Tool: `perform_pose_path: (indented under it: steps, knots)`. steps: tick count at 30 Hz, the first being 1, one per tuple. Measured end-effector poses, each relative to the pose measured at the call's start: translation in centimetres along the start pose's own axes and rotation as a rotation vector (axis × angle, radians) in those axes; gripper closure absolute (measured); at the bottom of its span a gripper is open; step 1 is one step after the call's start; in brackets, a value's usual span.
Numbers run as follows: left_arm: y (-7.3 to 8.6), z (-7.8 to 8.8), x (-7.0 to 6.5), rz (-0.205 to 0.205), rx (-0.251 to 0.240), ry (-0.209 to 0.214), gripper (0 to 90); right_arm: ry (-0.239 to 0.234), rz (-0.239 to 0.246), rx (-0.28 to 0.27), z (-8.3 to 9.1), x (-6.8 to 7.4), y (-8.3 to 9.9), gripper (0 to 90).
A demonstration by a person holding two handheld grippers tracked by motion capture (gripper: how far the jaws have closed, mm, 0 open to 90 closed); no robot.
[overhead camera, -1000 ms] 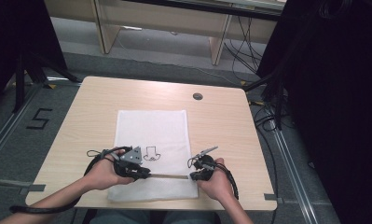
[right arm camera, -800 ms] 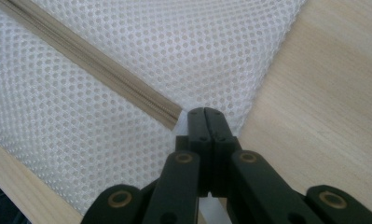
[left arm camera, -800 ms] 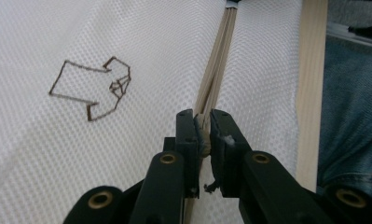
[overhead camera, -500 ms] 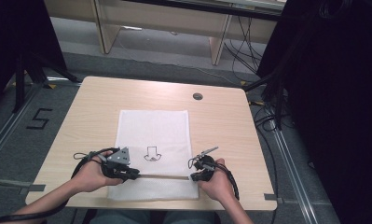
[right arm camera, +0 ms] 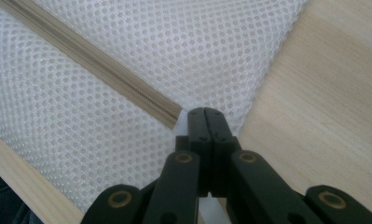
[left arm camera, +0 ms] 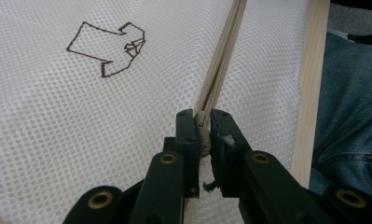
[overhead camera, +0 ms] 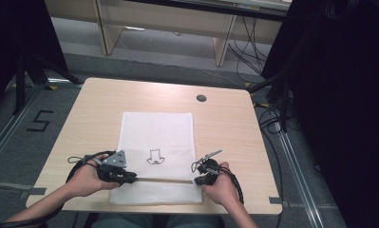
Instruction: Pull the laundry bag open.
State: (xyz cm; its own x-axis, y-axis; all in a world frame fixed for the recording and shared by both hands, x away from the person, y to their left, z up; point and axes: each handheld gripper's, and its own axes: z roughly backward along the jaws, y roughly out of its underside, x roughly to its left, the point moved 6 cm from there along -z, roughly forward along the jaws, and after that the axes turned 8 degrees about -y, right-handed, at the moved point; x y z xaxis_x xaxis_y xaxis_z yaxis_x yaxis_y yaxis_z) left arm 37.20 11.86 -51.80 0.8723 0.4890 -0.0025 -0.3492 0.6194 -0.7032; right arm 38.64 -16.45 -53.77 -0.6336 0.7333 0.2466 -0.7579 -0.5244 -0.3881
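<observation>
Working the zipper of the white mesh bag, I judge I'm partway through the zip step: the bag lies flat at the middle of the table, its near edge close to me, with the tan zipper running left to right across its near part. My left gripper has its jaws pinched on what looks like the slider or pull at the left end of the zipper, and beyond them, in the left gripper view, the two tape halves seem to run off slightly parted, so I take it that stretch is unzipped; from these views I cannot be sure. My right gripper has its jaws fully closed on the mesh at the bag's right edge, just beside the zipper's right end, pinning it taut. A small brown drawing sits on the mesh just beyond the zipper. Next, I think the left must draw the slider steadily right along the line of the teeth, kept low and straight, while the right holds firm so the mesh doesn't bunch or get caught in the slider.
</observation>
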Motion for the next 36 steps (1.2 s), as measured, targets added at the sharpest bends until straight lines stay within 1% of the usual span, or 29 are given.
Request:
perform_pose_path:
  steps: [1,2,3,4,5,6,7,8,9,10,11,15,16,17,20,26,30,32,33,34,35,36]
  knots:
    - [0.1,0.11,0.1,0.002,-0.002,0.0,82.0,0.002,0.0,0.0,0.01,0.01,0.01,90.0]
    - [0.21,0.22,0.24,-0.005,-0.001,0.0,82.0,0.0,-0.001,0.001,0.01,0.02,0.02,90.0]
    - [0.29,0.23,0.13,0.015,-0.001,0.006,82.0,0.003,-0.006,0.001,0.03,0.03,0.03,90.0]
    - [0.36,0.29,0.22,0.004,0.002,-0.002,81.9,0.007,-0.015,0.005,0.06,0.07,0.07,90.0]
    - [0.37,0.29,0.2,0.007,0.0,-0.003,82.0,0.002,-0.002,-0.001,0.01,0.03,0.02,90.0]
    - [0.36,0.25,0.2,0.004,0.0,-0.001,81.9,0.005,-0.013,0.006,0.05,0.08,0.06,90.0]
    - [0.32,0.23,0.15,0.004,-0.001,0.003,81.9,0.003,-0.005,0.002,0.02,0.03,0.03,90.0]
    - [0.31,0.25,0.19,0.001,0.0,0.0,81.9,-0.006,-0.048,0.011,0.06,0.39,0.16,90.0]
    - [0.22,0.27,0.22,-0.003,-0.007,-0.001,82.0,-0.006,-0.046,0.008,0.05,0.38,0.16,90.0]
    - [0.22,0.3,0.16,0.007,-0.006,0.001,81.9,-0.006,-0.044,0.008,0.05,0.38,0.16,90.0]
    - [0.2,0.33,0.17,0.007,-0.009,-0.002,81.9,0.008,-0.013,0.003,0.06,0.07,0.08,90.0]
    - [0.24,0.32,0.15,0.005,-0.008,-0.003,81.9,0.008,-0.013,0.002,0.06,0.06,0.08,90.0]
    - [0.18,0.33,0.27,-0.016,-0.009,-0.003,81.9,0.006,-0.014,0.003,0.07,0.06,0.09,90.0]
    - [0.19,0.31,0.16,0.005,-0.008,-0.003,81.9,0.005,-0.015,0.003,0.07,0.05,0.08,90.0]
    - [0.2,0.33,0.21,0.0,-0.004,-0.006,81.9,0.005,-0.015,0.002,0.07,0.06,0.08,90.0]
    - [0.25,0.3,0.21,0.011,-0.014,-0.002,81.9,0.007,-0.014,0.003,0.07,0.07,0.08,90.0]
    - [0.29,0.4,0.24,0.004,-0.008,-0.003,81.9,0.005,-0.014,0.002,0.06,0.08,0.09,90.0]
    - [0.39,0.5,0.48,-0.015,-0.001,-0.012,81.9,0.0,-0.021,0.004,0.05,0.17,0.11,90.0]
    - [0.44,0.54,0.46,0.005,-0.006,-0.006,81.9,0.002,-0.02,0.003,0.03,0.19,0.11,90.0]
    - [0.54,0.6,0.57,-0.008,-0.004,-0.011,81.9,0.006,-0.013,0.002,0.03,0.14,0.09,90.0]
    - [0.65,0.65,0.52,0.013,-0.002,-0.013,81.9,0.005,-0.012,0.003,0.04,0.15,0.09,90.0]
    - [0.78,0.8,0.76,0.0,0.002,-0.019,81.9,0.003,-0.016,0.004,0.03,0.2,0.1,90.0]
